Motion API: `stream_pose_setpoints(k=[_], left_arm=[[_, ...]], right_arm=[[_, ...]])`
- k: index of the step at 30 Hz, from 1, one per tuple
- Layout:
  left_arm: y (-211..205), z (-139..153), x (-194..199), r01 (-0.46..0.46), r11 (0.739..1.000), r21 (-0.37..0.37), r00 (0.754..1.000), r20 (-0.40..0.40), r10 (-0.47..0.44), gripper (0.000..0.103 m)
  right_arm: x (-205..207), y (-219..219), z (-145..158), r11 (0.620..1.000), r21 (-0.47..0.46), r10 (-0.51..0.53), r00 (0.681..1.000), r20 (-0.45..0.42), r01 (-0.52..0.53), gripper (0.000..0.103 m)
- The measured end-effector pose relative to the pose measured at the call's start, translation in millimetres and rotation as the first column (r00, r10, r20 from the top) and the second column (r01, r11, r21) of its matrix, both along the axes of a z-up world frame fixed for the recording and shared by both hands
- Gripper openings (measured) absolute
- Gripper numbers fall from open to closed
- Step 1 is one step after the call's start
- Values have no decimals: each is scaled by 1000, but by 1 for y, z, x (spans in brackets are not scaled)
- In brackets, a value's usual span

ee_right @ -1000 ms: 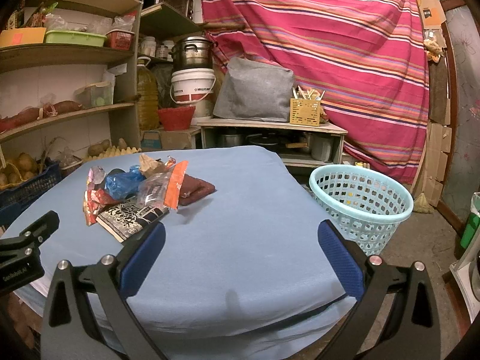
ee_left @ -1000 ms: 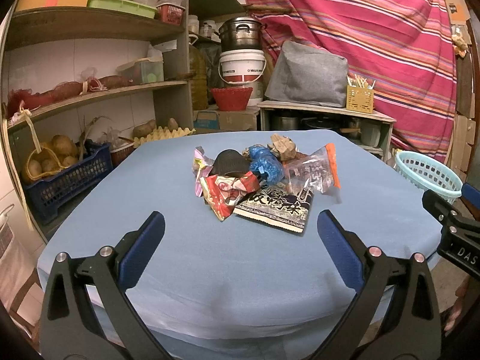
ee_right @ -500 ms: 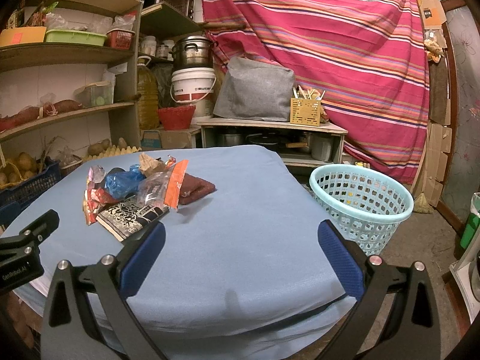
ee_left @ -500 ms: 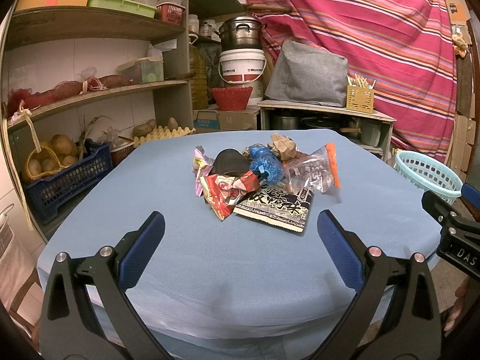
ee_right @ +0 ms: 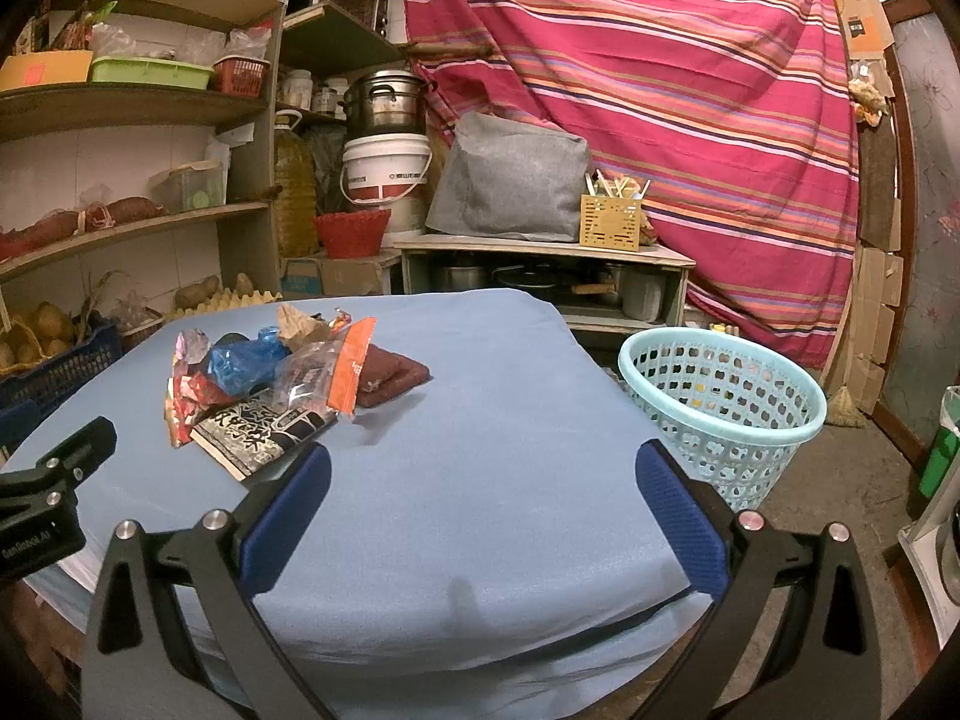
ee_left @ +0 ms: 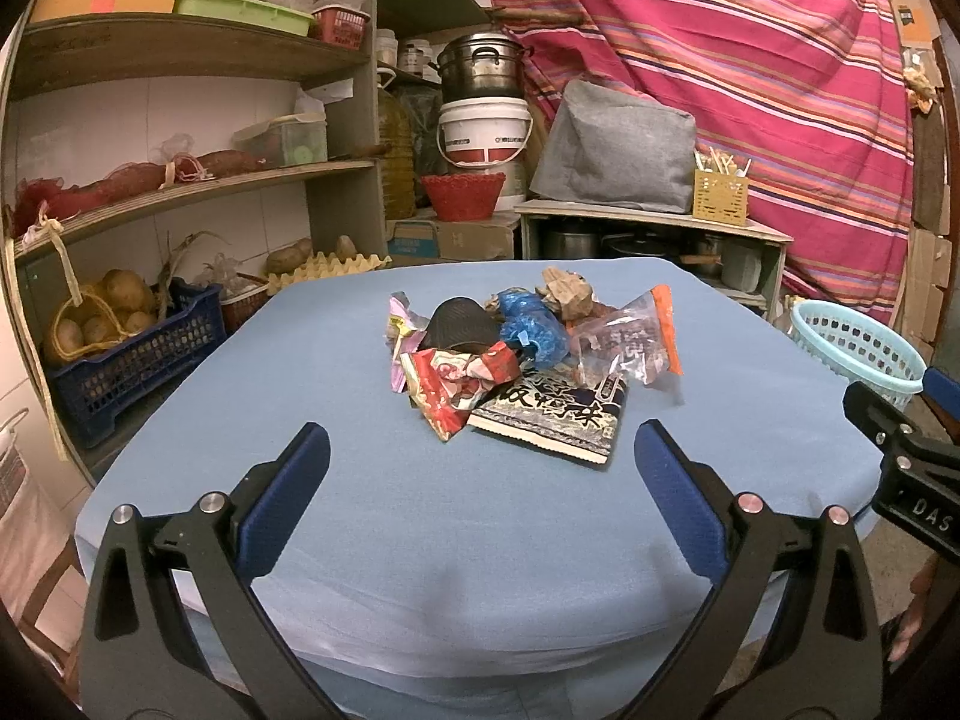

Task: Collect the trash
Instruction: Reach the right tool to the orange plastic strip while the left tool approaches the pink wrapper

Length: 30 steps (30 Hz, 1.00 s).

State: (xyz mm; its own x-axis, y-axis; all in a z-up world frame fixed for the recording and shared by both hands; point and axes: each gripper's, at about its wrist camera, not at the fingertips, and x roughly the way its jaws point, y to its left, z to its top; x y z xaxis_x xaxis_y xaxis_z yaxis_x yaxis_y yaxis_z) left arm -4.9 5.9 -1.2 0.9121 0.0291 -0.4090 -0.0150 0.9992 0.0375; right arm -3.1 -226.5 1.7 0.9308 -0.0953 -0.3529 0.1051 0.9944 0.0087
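Observation:
A pile of trash lies in the middle of the blue-covered table [ee_left: 480,540]: a red snack wrapper [ee_left: 456,381], a dark printed packet [ee_left: 555,414], a crumpled blue bag [ee_left: 534,330], a clear bag with an orange top [ee_left: 636,342], a black piece [ee_left: 459,324] and brown paper [ee_left: 567,294]. The pile also shows in the right wrist view [ee_right: 270,384], with a dark red pouch [ee_right: 390,375] beside it. My left gripper [ee_left: 480,456] is open and empty, short of the pile. My right gripper [ee_right: 480,468] is open and empty over the table's right part. A light blue basket [ee_right: 720,414] stands on the floor right of the table.
Shelves with potatoes, a blue crate [ee_left: 120,360] and egg trays [ee_left: 324,270] stand left of the table. A low cabinet [ee_right: 540,264] with pots, a white bucket [ee_right: 387,174] and a grey cover stands behind, before a striped curtain [ee_right: 660,90].

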Motion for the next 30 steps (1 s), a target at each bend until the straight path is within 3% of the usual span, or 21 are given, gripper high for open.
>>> stream_pose_setpoints(k=[8,13,24,30], left_arm=[[5,3,13,-22,1000,5,999,-28,23,98],[11,18,27,-30,1000,-8,999,-19,30,98],[34,58,91,-60,998,-10,998,6,60,98],[53,56,131,-97,995,12,995,-24,97,98]], right_arm=[[6,-8,-2,1000,17,-3,1000,0,3,99],[16,-7,16,1000,-9,-7,1000,28,7,99],[92,4,51,997,-73,-31,999,-43,28,99],[123,11,55,995,-96,-24,997,-75,16,99]])
